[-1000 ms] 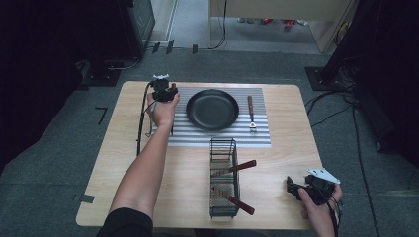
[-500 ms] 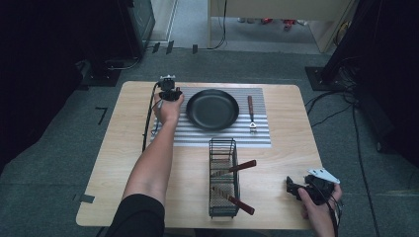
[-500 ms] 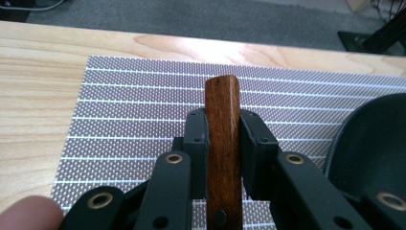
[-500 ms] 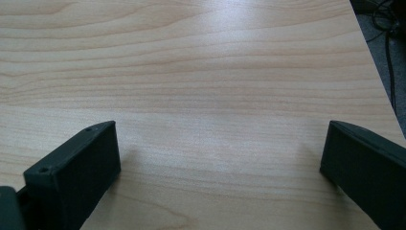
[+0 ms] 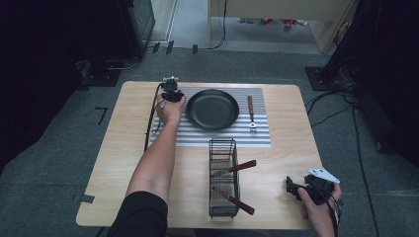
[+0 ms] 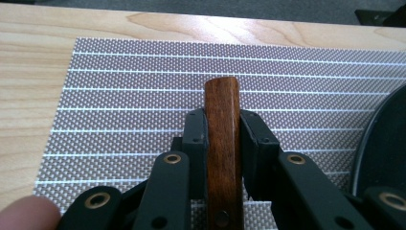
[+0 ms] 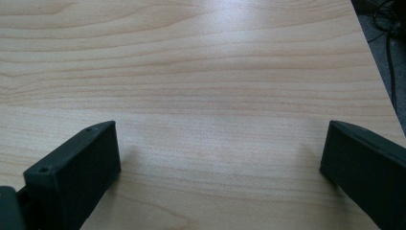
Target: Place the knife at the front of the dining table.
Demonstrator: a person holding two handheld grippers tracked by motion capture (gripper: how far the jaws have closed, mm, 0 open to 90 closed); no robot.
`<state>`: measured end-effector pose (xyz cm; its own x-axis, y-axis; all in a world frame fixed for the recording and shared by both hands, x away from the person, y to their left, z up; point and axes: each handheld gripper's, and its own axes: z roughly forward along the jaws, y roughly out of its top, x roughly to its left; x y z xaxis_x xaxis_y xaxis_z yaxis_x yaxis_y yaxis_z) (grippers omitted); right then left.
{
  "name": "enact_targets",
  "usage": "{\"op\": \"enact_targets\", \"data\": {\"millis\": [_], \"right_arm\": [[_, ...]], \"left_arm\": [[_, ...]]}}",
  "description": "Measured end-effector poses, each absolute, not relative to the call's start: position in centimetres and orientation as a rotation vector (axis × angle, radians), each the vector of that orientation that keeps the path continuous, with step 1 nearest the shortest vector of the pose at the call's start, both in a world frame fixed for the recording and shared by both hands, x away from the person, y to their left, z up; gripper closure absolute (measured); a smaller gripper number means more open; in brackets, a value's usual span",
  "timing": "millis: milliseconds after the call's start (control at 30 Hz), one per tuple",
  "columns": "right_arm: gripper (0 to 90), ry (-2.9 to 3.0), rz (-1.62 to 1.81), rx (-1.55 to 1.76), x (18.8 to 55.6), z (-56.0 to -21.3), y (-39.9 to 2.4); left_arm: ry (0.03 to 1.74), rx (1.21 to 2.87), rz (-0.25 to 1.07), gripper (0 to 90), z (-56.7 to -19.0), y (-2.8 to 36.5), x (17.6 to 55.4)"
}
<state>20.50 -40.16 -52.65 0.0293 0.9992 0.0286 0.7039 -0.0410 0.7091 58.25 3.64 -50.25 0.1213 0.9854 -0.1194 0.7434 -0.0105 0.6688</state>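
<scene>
The left tongs point(image 6: 222, 143) are clamped on a brown wooden utensil handle point(image 6: 222, 139), pinched flat between both jaws, out at ten o'clock on the pale wooden surface point(image 5: 118, 163), over the grey striped woven placemat point(image 6: 134, 86) just beside the round black frying pan point(image 5: 212, 108). My read: that squeeze on the flat sides keeps the handle from twisting as it goes down at the pan's left, mirroring the wooden-handled utensil point(image 5: 251, 112) lying on the mat at two o'clock.

The right tongs point(image 7: 218, 163) sit at five o'clock near the surface's edge, jaws spread wide with nothing between them, likely parked clear of the black wire caddy point(image 5: 222, 173), where two more brown handles poke out.

What's on the business end of the held handle? Cut off below the left gripper view, and the hand point(image 5: 169, 111) covers it from above, so fork, knife or spoon, I can't tell. The caddy's contents are too small to identify either.
</scene>
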Motion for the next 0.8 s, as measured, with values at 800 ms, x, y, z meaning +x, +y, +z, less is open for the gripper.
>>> {"op": "enact_targets", "data": {"millis": [800], "right_arm": [[0.0, 1.730, 0.750, 1.795, 20.5, -52.7, -40.2]], "left_arm": [[1.629, 1.822, 0.347, 68.2, -47.4, 6.7, 55.4]]}}
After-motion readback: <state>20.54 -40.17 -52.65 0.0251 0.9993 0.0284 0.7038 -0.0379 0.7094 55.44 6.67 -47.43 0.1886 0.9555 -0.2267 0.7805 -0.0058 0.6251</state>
